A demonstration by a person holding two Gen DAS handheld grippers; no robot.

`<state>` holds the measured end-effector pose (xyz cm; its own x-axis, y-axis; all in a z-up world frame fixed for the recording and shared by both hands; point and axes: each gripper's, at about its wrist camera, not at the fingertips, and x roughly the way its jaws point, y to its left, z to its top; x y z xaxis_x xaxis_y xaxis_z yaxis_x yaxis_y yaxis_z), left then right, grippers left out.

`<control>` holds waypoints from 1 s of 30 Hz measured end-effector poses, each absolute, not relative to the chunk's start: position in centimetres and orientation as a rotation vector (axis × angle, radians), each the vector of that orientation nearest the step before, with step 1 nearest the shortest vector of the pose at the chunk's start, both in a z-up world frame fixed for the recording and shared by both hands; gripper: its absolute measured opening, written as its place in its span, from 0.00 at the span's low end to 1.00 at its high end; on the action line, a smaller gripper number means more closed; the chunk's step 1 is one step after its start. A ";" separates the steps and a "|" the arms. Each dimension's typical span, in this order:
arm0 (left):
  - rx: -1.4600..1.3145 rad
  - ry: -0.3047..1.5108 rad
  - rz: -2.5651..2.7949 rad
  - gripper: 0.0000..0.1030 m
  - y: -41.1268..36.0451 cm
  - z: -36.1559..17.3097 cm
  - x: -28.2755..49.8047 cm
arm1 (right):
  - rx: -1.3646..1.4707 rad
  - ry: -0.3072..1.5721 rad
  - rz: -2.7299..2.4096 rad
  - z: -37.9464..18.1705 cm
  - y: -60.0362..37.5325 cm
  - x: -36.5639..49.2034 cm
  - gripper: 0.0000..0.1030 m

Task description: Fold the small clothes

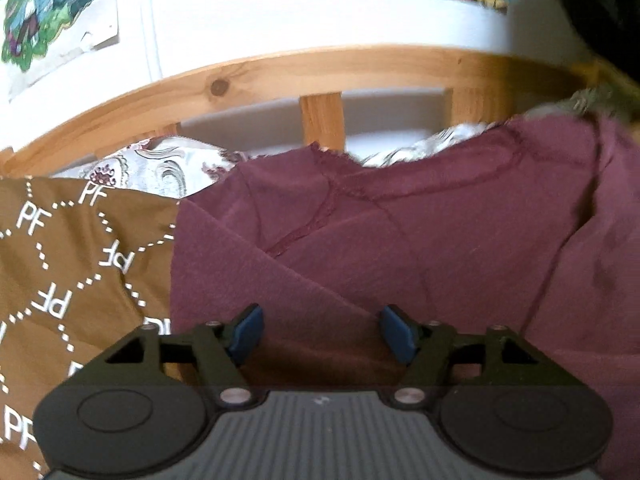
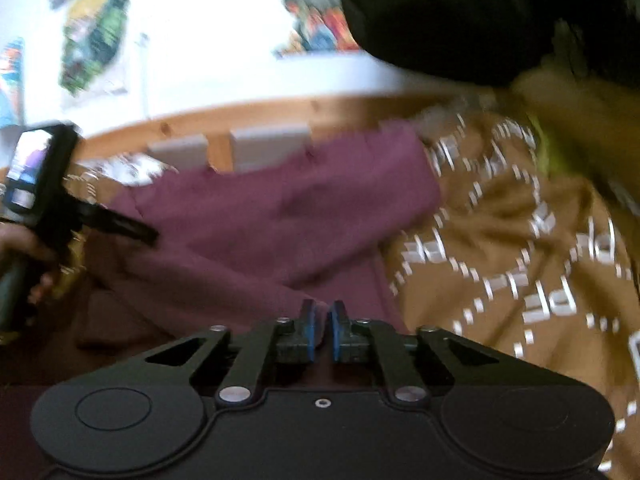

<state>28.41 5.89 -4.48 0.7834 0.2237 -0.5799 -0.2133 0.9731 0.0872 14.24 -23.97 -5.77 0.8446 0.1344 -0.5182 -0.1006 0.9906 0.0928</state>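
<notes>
The left gripper (image 1: 322,334) has a matte black frame with two round discs at its base, a grey ribbed panel between them, triangular cut-outs in the linkage arms and silver screw heads at the pivots. Its fingers (image 1: 248,332) carry blue pads. The right gripper (image 2: 323,330) is built alike, black all over, with blue-padded fingers (image 2: 309,330) and a small silver ring in the centre of its base. A bare-skinned hand (image 2: 24,248) shows at the left edge of the right wrist view.
</notes>
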 end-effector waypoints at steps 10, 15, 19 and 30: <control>0.051 0.591 0.127 0.90 3.6 -4.0 22.5 | 0.001 0.539 0.094 -5.9 -23.5 14.1 0.60; 0.137 0.739 0.276 0.93 3.5 -6.3 24.8 | 0.000 0.585 0.053 -6.6 -24.0 14.3 0.77; -0.002 0.750 0.286 0.97 5.4 -6.2 24.5 | 0.002 0.594 0.031 -6.9 -24.4 14.2 0.85; -0.121 0.791 0.247 0.99 8.2 -4.1 17.8 | -0.001 0.580 0.023 -6.8 -24.2 13.9 0.99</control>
